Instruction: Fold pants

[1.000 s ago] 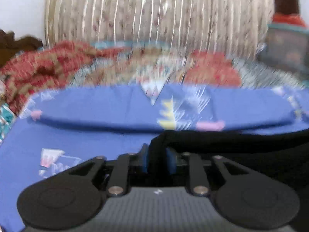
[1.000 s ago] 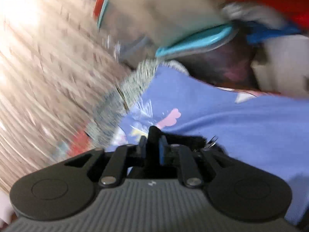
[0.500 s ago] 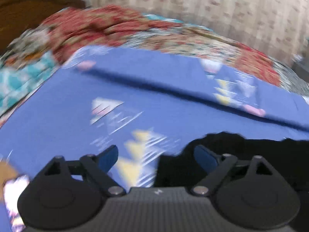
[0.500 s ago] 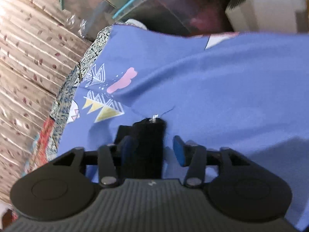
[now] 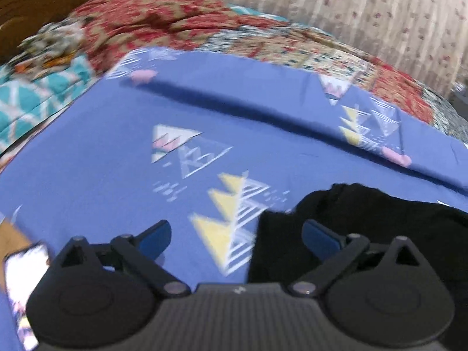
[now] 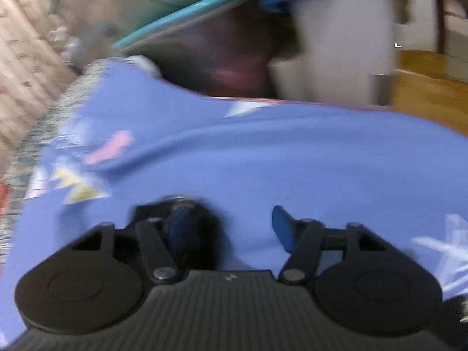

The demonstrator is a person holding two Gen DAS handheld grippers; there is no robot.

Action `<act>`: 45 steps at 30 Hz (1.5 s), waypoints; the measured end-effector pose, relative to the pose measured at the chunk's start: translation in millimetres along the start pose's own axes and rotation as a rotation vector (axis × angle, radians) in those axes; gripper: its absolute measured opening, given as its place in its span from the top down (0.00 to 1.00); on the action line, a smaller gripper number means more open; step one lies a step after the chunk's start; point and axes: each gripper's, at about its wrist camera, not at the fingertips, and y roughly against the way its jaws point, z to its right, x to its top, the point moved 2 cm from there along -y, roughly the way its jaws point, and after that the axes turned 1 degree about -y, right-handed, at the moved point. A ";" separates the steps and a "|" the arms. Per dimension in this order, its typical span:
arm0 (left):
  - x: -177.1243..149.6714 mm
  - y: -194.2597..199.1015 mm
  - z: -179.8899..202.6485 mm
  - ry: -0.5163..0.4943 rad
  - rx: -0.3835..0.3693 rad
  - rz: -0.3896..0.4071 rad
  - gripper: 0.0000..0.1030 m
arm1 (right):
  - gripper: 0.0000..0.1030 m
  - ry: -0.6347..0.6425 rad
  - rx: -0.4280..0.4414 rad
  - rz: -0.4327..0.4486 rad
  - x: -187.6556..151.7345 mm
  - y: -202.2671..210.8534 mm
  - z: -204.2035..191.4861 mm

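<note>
Blue patterned bedsheet [image 5: 87, 181] before beige floral curtain [image 5: 365, 11]

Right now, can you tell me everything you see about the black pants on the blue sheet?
The soft black cloth pants lie bunched and rumpled on the blue patterned bed sheet, beside its yellow triangle print. They look plain, matte and dark, with a rounded fold at the top. One blue finger of the open left hand-held gripper sits over their edge. In the right view, a small black piece shows by the open right hand-held gripper.
</note>
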 end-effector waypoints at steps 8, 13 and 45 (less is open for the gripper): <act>19.4 -38.1 75.7 -0.384 0.002 0.097 0.03 | 0.37 0.172 0.162 -0.006 11.5 29.2 -50.4; 18.7 -36.0 100.1 -0.496 -0.053 0.137 0.03 | 0.30 0.275 0.200 -0.090 -20.1 1.4 -130.6; -1.5 64.7 118.8 -0.512 -0.090 0.265 0.88 | 0.96 -0.122 0.389 -0.126 13.6 79.4 -23.1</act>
